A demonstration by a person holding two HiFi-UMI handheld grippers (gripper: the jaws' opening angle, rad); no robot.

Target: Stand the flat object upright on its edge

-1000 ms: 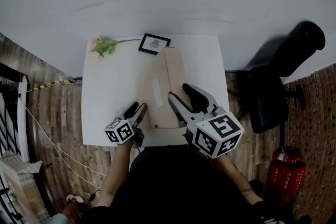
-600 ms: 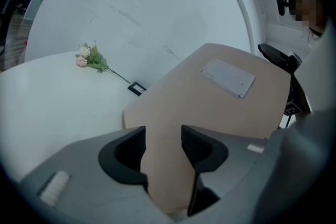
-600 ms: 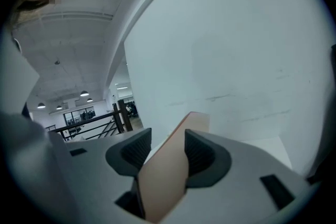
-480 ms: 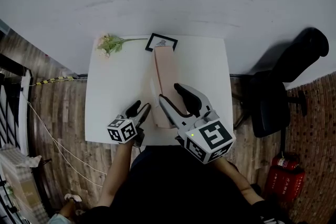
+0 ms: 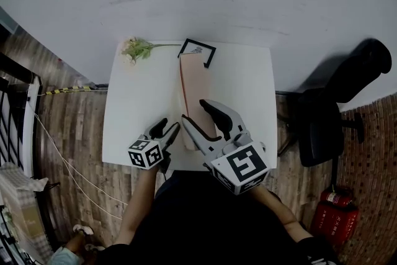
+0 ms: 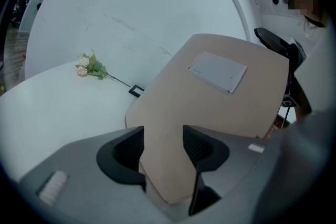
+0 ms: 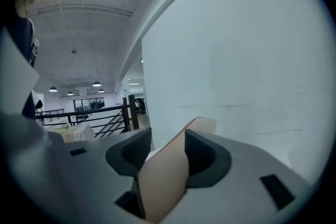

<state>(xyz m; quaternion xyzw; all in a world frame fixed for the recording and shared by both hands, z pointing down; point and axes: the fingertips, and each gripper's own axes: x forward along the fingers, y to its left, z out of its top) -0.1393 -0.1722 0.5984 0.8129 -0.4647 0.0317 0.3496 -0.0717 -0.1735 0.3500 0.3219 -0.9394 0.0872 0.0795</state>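
Head view: the board (image 5: 197,90) stands nearly upright on a long edge on the white table (image 5: 136,108), in the middle of the frame; its long axis runs from the upper centre down toward me at the bottom, and it leans a little, so one pale face shows on the right side. Its far end sits just beside the black picture frame (image 5: 200,49); the flower (image 5: 138,48) lies to the upper left of that, apart from the board. My left gripper (image 5: 167,127) is at the near end from the left and my right gripper (image 5: 193,110) from the right; a black chair (image 5: 335,108) and a red fire extinguisher (image 5: 332,214) stand off the table at the right edge.

Left gripper view: my left gripper (image 6: 163,147) has its jaws opening, with the near corner of the board (image 6: 210,102) between them; the face rises toward the upper right and carries a white label (image 6: 218,71). The flower (image 6: 92,66) lies at the left on the table (image 6: 47,113); a corner of the picture frame (image 6: 135,91) peeps out at the board's left edge.

Right gripper view: my right gripper (image 7: 168,155) grips the board (image 7: 165,176); its jaws are half apart and the board slants across the gap from lower left to upper right, against the right pad. Behind it are the white wall (image 7: 236,60) and, at the left, a dark railing (image 7: 94,118).
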